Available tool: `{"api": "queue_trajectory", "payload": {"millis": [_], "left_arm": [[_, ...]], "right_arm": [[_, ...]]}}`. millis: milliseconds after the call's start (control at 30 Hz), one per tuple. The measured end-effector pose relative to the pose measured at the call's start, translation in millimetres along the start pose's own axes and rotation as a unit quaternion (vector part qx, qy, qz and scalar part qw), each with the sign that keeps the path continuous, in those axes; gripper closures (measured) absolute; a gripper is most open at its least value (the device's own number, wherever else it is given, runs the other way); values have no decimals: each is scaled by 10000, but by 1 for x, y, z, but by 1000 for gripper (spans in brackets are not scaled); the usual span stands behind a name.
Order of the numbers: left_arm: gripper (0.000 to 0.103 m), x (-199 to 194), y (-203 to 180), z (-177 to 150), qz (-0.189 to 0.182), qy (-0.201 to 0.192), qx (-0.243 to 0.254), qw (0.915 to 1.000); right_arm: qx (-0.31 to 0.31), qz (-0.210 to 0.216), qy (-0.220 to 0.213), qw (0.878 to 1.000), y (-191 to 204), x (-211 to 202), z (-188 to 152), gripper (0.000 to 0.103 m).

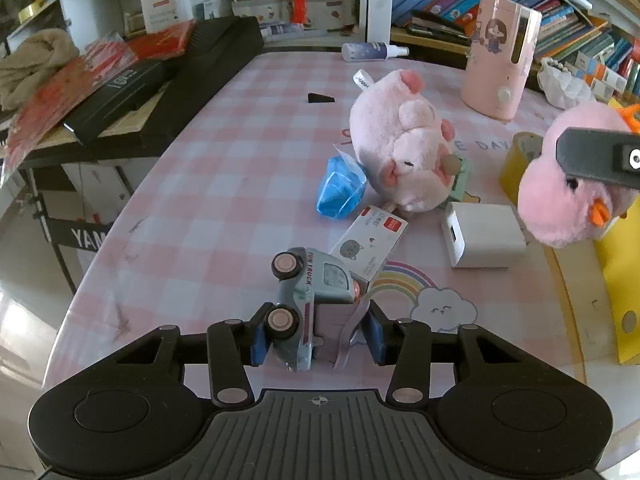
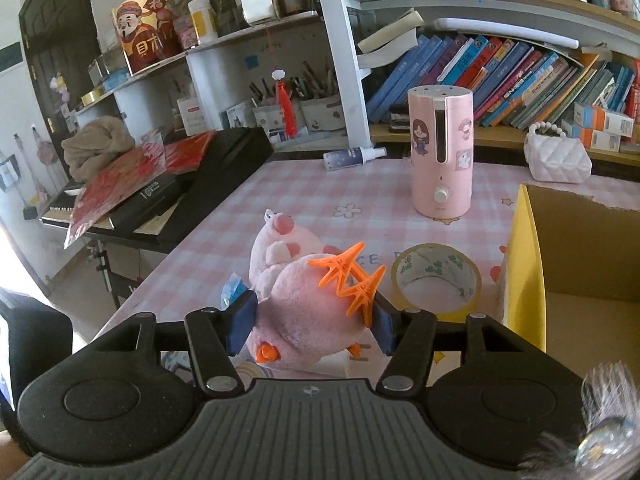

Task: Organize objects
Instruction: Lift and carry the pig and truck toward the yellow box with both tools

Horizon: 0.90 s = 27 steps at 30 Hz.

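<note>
My left gripper (image 1: 316, 338) is shut on a small blue-grey toy truck (image 1: 308, 300), tipped on its side just above the pink checked table (image 1: 200, 208). My right gripper (image 2: 314, 326) is shut on a pink plush chick (image 2: 308, 312) with orange feet, held above the table; the chick also shows in the left wrist view (image 1: 568, 196) with a right finger across it. A pink plush pig (image 1: 404, 144) lies mid-table, also in the right wrist view (image 2: 276, 244). A yellow cardboard box (image 2: 560, 280) stands open to the right.
On the table: a blue wrapped packet (image 1: 340, 188), a small printed carton (image 1: 368, 246), a white cube (image 1: 480, 236), a tape roll (image 2: 436, 280), a pink humidifier (image 2: 440, 152), a spray bottle (image 2: 352, 156). A black keyboard with red papers (image 2: 160, 192) stands left; bookshelves behind.
</note>
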<state>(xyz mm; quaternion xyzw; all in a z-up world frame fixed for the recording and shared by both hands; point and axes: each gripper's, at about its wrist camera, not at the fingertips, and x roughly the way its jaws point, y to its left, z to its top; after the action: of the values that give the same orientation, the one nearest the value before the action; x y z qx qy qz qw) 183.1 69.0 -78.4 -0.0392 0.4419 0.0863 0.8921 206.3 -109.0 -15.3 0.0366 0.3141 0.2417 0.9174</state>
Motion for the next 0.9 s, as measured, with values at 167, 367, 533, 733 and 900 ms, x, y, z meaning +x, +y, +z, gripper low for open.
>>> {"api": "queue_trajectory", "payload": {"millis": [167, 367, 533, 733, 900], "left_arm": [[59, -32, 18, 7, -227, -394, -484, 9978], [59, -83, 31, 12, -544, -971, -657, 9916], [59, -91, 27, -5, -637, -872, -490, 9929], [59, -107, 25, -22, -810, -935, -276, 9919], [59, -121, 23, -43, -985, -911, -106, 9909]], "right_arm": [[-170, -21, 25, 9999, 4, -5, 1, 46], [-361, -129, 71, 9992, 11, -19, -9, 46], [-232, -292, 88, 9993, 14, -32, -19, 46], [-279, -373, 113, 9988, 27, -51, -35, 46], [-111, -521, 177, 9984, 33, -70, -54, 46]]}}
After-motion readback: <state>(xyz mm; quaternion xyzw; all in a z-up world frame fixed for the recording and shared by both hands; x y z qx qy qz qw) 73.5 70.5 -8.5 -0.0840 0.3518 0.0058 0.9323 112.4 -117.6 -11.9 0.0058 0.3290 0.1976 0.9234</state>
